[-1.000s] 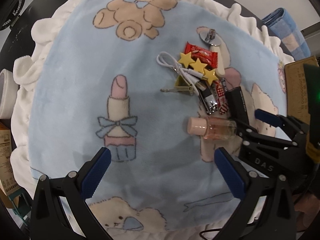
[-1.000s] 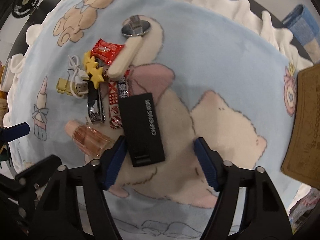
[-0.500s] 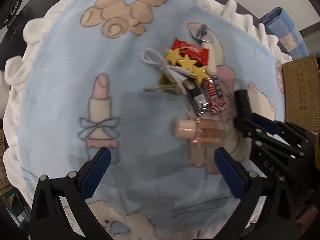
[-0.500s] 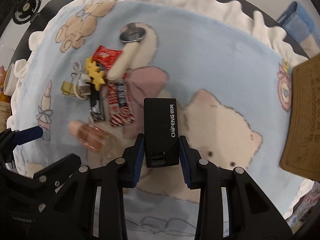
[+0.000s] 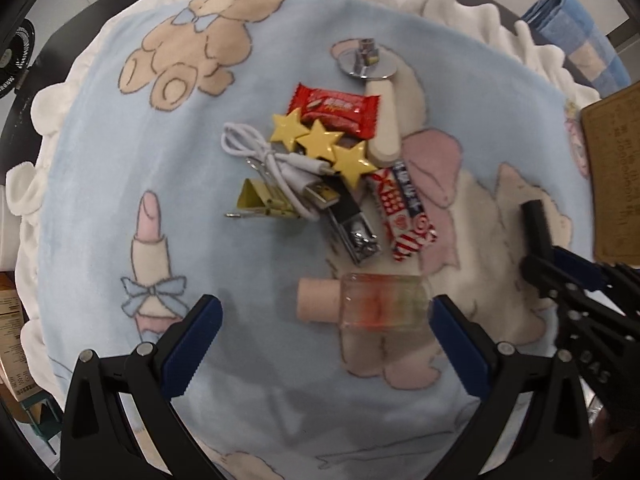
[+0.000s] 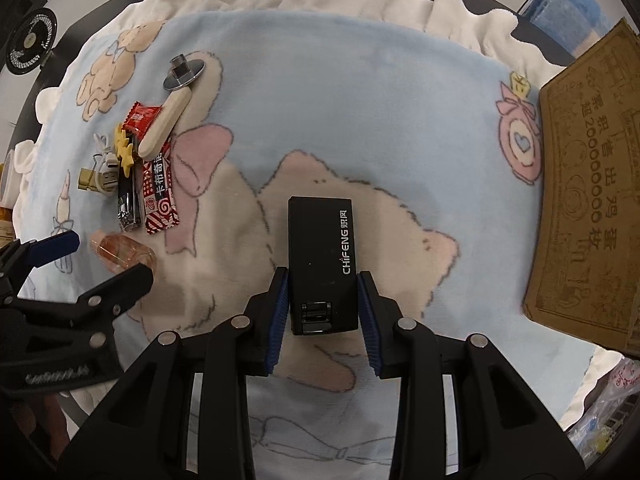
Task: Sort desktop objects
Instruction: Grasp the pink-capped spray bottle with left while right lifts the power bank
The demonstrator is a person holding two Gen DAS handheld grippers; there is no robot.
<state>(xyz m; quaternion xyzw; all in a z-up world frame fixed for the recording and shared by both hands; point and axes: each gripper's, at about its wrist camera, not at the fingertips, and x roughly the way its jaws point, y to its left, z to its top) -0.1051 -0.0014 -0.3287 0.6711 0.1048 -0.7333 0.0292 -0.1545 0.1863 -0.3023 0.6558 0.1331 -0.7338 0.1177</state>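
- Right wrist view: the right gripper (image 6: 323, 300) held the black rectangular device (image 6: 322, 256) at lower centre of the frame, blue pads pressed on its two long sides near the end with the small catch. The lettered face was turned to the camera and most of the body stuck out beyond the fingertips.
- Gripping across the narrow width looked sensible: flat parallel sides, little chance of twisting.
- The device hung over a bare stretch of the blue printed blanket (image 6: 360, 100), well apart from the pile at left of the frame; judged to be mid-transfer toward the brown cardboard box (image 6: 588, 184) at right edge.
- Left wrist view: the left gripper (image 5: 324, 334) stood wide, nothing between its pads, pointing down at the blanket.
- The clear bottle with pink cap (image 5: 368, 306) lay on its side between those open fingers, its base just beside the right-hand pad; probably the next pick.
- Remaining pile above it, items overlapping: three yellow stars (image 5: 320, 146), white USB cable (image 5: 276, 168), red snack packet (image 5: 336, 108), nail clipper (image 5: 352, 228).
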